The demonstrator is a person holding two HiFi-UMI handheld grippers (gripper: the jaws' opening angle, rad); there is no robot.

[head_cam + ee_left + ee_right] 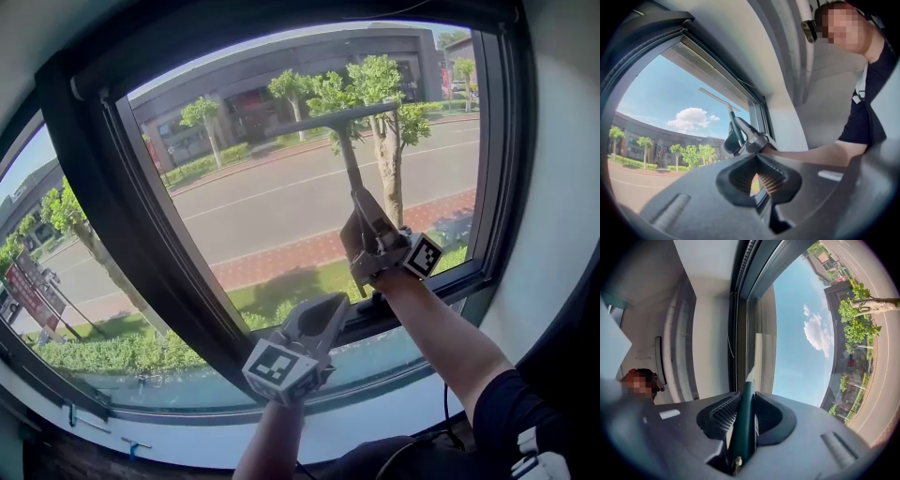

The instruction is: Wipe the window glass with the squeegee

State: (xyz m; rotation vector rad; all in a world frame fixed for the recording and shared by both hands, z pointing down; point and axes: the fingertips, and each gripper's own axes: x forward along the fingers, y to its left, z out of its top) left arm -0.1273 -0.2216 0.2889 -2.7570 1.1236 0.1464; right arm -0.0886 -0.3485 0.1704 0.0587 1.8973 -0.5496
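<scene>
Here, the window glass (281, 197) filled most of the head view, set in a dark frame (122, 216). The person's right forearm (441, 333) reached up from the near right, stretched toward the pane. The left forearm (272, 441) rose from the near edge and stopped lower, near the sill. The right gripper (361, 208) pointed upward with its jaws clamped on the dark green handle of the squeegee (349, 155). The squeegee's blade lay level across the upper part of the right pane. The left gripper (326, 307) held nothing, its jaws slightly apart.
</scene>
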